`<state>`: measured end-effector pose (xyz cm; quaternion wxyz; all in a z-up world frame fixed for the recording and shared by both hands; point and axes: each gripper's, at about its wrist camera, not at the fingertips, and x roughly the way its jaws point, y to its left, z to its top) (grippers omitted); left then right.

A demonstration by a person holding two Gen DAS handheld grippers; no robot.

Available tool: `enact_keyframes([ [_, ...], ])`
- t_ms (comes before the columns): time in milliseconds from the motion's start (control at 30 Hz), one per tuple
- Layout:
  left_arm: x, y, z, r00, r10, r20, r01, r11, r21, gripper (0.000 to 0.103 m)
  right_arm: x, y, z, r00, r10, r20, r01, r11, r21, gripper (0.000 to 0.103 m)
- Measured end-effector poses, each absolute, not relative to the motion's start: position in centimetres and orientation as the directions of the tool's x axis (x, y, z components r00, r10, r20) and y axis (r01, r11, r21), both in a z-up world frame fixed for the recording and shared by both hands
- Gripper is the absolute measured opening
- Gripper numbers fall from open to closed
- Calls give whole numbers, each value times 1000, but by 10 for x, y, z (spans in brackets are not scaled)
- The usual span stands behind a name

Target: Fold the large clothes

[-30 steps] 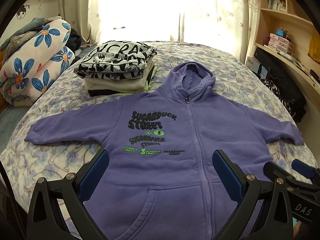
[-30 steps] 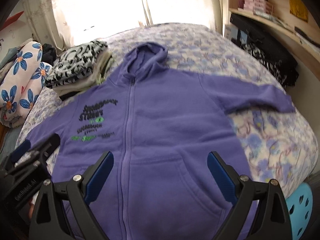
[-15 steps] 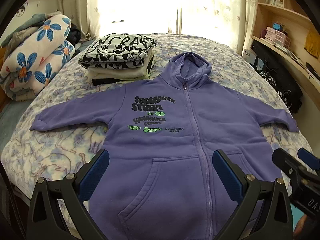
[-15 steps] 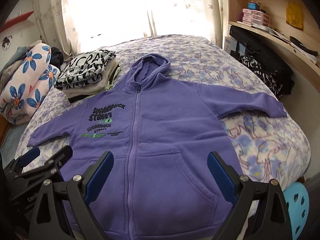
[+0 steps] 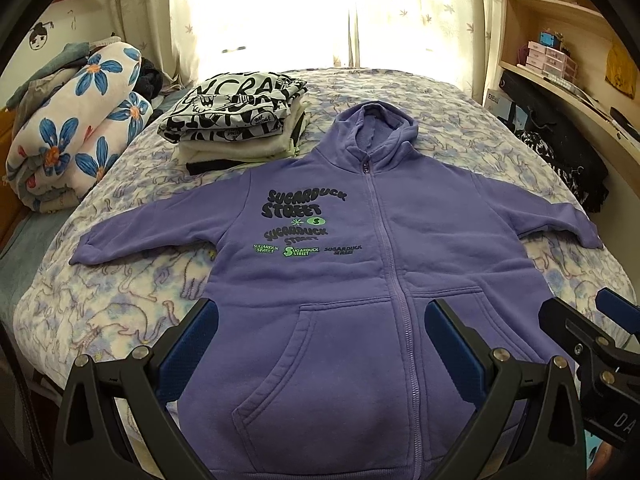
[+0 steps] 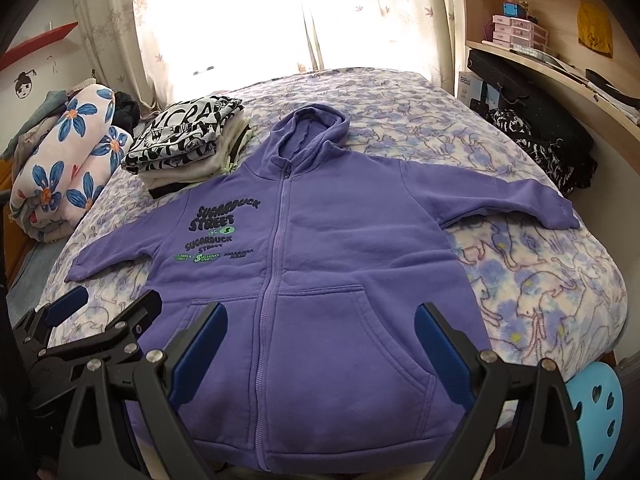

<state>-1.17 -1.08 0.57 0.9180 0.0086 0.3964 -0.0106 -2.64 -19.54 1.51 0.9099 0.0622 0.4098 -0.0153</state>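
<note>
- A purple zip hoodie lies flat, front up, in the middle of the frame on a bed covered by a floral blanket; it is zipped closed, with the hood toward the window at the top of the frame.
- Both sleeves are spread out to the sides: one cuff reaches the left-middle of the left wrist view, the other the right-middle of the right wrist view.
- Dark and green lettering sits on the chest panel left of the zipper; two front pockets lie low on the garment, one on either side of the zipper.
- The left hand-held gripper is at the bottom centre of its own view, over the hem and pocket area, fingers wide apart and holding nothing. It also shows at the lower left of the right wrist view.
- The right hand-held gripper is likewise at the bottom centre of its view, over the lower hoodie, fingers spread and empty. Its tips also show at the lower right edge of the left wrist view.
- A stack of folded clothes, with a black-and-white print on top, rests on the bed in the upper left, just beside the hoodie's shoulder.
- A rolled quilt with blue flowers lies at the far left.
- Wooden shelves line the upper right, with dark fabric below them.
- A blue plastic stool shows at the lower right of the right wrist view.
</note>
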Motion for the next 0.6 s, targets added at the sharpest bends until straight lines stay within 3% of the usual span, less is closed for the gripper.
enact_keyframes([
  [600, 4, -20, 3, 650, -30, -760, 40, 999, -5, 102, -16, -206, 5, 640, 32, -767, 91, 989, 117, 95],
])
